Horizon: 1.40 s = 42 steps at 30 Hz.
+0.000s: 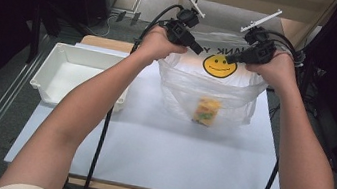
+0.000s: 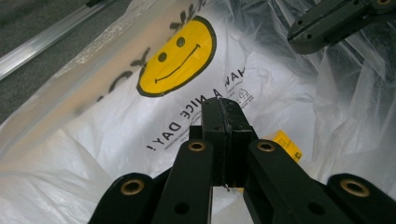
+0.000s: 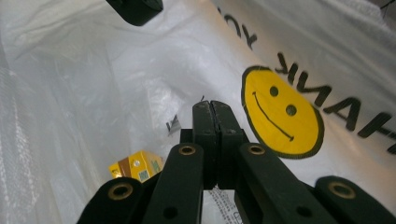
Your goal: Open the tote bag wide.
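The plastic bag (image 1: 208, 88) stands on the white table top (image 1: 157, 153), at about one o'clock from the table's middle in the high view, its mouth pulled wide and lifted by the two grippers. It is thin, clear-white film with a yellow smiley face (image 1: 219, 65) and black lettering on its far wall. Low inside it, seen through the near wall, lies a small yellow carton (image 1: 206, 111).

The left gripper (image 1: 195, 45) is at the bag's rim at ten o'clock, the right gripper (image 1: 232, 59) at two o'clock, their tips pointing toward each other across the opening. From above, the pinch itself is too small to read. The left gripper view gives it: the left gripper (image 2: 225, 109) has its jaws pressed flat together with a thin edge of film caught at their base, and beyond it the smiley (image 2: 177, 56) sits at eleven o'clock, a corner of the carton (image 2: 286, 143) at four o'clock, the other gripper at one o'clock. The right gripper view shows the right gripper (image 3: 211, 112) likewise closed tight, printed film trapped just beneath the jaws; the smiley (image 3: 282, 112) lies at three o'clock and the carton (image 3: 136, 167) at eight o'clock, with more of its printed faces visible.

Beside the bag, at nine o'clock on the table, the high view adds a white tray (image 1: 54, 70), touching nothing.
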Motion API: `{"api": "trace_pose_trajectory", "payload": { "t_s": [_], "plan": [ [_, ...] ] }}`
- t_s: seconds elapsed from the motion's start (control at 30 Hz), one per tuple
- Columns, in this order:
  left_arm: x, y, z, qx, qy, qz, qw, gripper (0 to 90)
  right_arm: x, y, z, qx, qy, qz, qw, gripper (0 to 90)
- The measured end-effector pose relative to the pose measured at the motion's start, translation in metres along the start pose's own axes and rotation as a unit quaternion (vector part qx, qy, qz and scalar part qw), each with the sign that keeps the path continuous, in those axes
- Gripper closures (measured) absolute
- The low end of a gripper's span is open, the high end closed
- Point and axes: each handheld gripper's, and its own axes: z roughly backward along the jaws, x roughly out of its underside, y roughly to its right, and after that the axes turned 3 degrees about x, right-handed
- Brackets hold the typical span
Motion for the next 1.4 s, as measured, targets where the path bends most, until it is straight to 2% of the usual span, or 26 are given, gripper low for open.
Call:
{"api": "trace_pose_trajectory", "payload": {
  "t_s": [0.1, 0.23, 0.3, 0.57, 0.8, 1.23, 1.4],
  "plan": [
    [0.005, 0.003, -0.005, 0.009, -0.001, 0.0, 1.0, 90.0, 0.01, 0.001, -0.003, 0.001, -0.006, -0.009, 0.9999, 90.0],
    [0.01, 0.008, -0.013, 0.012, -0.009, -0.006, 0.9999, 90.0, 0.024, 0.003, -0.007, -0.003, -0.019, -0.018, 0.9996, 90.0],
    [0.012, 0.009, -0.015, 0.011, -0.011, -0.009, 0.9998, 90.0, 0.03, 0.004, -0.007, 0.002, -0.022, -0.02, 0.9996, 90.0],
    [0.018, 0.012, -0.021, 0.016, -0.015, -0.006, 0.9997, 90.0, 0.049, 0.002, -0.003, 0.007, -0.018, -0.028, 0.9994, 90.0],
    [0.028, 0.015, -0.025, 0.024, -0.01, -0.007, 0.9996, 90.0, 0.066, -0.002, -0.003, 0.009, -0.027, -0.033, 0.999, 90.0],
    [0.044, 0.02, -0.034, 0.033, -0.009, -0.011, 0.9994, 90.0, 0.084, -0.009, -0.006, 0.011, -0.037, -0.05, 0.998, 90.0],
    [0.053, 0.02, -0.04, 0.038, -0.007, -0.005, 0.9993, 90.0, 0.091, -0.012, -0.01, 0.009, -0.034, -0.053, 0.998, 90.0]
  ]
}}
